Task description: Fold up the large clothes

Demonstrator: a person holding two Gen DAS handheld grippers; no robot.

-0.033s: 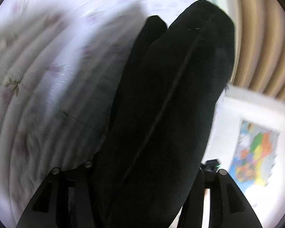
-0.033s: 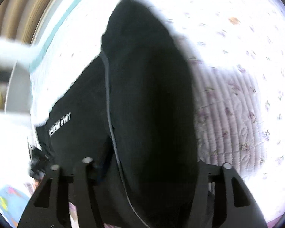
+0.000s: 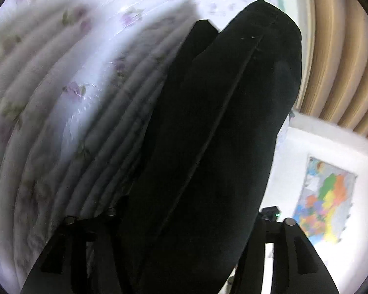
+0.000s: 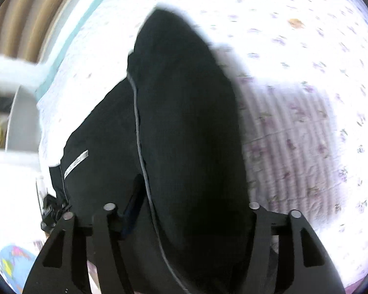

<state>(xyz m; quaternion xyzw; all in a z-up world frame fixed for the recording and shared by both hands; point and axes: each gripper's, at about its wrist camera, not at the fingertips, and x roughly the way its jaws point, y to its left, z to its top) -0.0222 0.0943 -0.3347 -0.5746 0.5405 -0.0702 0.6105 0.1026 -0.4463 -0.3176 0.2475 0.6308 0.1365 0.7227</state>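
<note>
A large black garment (image 3: 208,147) hangs bunched between the jaws of my left gripper (image 3: 184,257), which is shut on it and holds it above the floral quilted bedspread (image 3: 61,98). In the right wrist view the same black garment (image 4: 189,134) fills the jaws of my right gripper (image 4: 181,252), which is shut on it. A white printed label (image 4: 76,163) shows on the garment's lower left part. A grey seam line runs down its middle. The fingertips of both grippers are hidden in the cloth.
Tan pleated curtains (image 3: 343,61) hang at the right in the left wrist view. A colourful map (image 3: 323,196) lies on a white surface below them. A white shelf unit (image 4: 9,122) stands beside the bed at the left in the right wrist view.
</note>
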